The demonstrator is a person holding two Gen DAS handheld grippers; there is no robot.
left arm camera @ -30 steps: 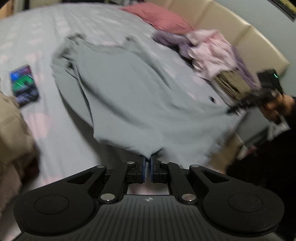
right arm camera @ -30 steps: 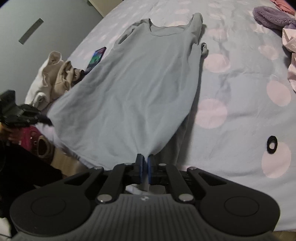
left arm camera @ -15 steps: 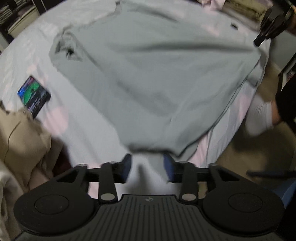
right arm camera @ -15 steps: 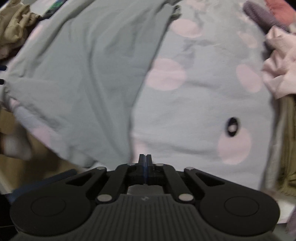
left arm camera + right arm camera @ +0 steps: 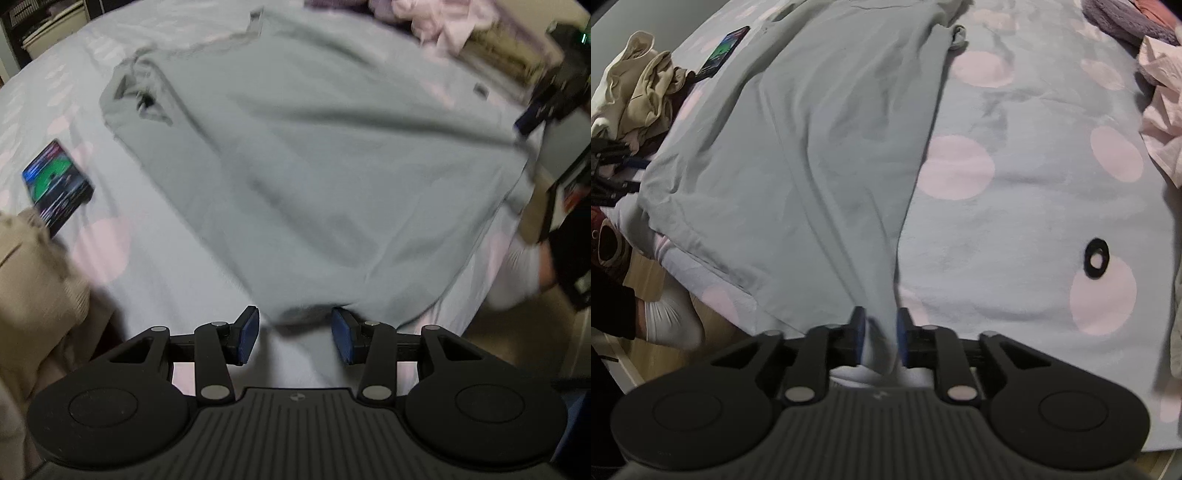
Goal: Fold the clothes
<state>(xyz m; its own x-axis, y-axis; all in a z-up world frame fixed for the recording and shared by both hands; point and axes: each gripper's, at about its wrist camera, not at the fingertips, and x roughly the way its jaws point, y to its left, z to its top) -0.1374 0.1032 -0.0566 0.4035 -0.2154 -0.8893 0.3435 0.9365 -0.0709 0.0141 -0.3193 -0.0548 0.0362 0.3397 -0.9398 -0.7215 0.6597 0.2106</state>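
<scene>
We see bare dotted bedsheet (image 5: 1015, 221) right of the grey shirt (image 5: 820, 140), broken only by a black ring (image 5: 1096, 257); a phone (image 5: 55, 192) and beige clothes (image 5: 33, 280) crowd the left.

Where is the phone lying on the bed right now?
The phone lies face up on the spotted bedsheet, at the left of the left wrist view, between the grey shirt and the beige clothes pile.

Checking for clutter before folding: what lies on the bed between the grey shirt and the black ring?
Nothing: in the right wrist view only bare dotted sheet separates the shirt from the ring.
</scene>
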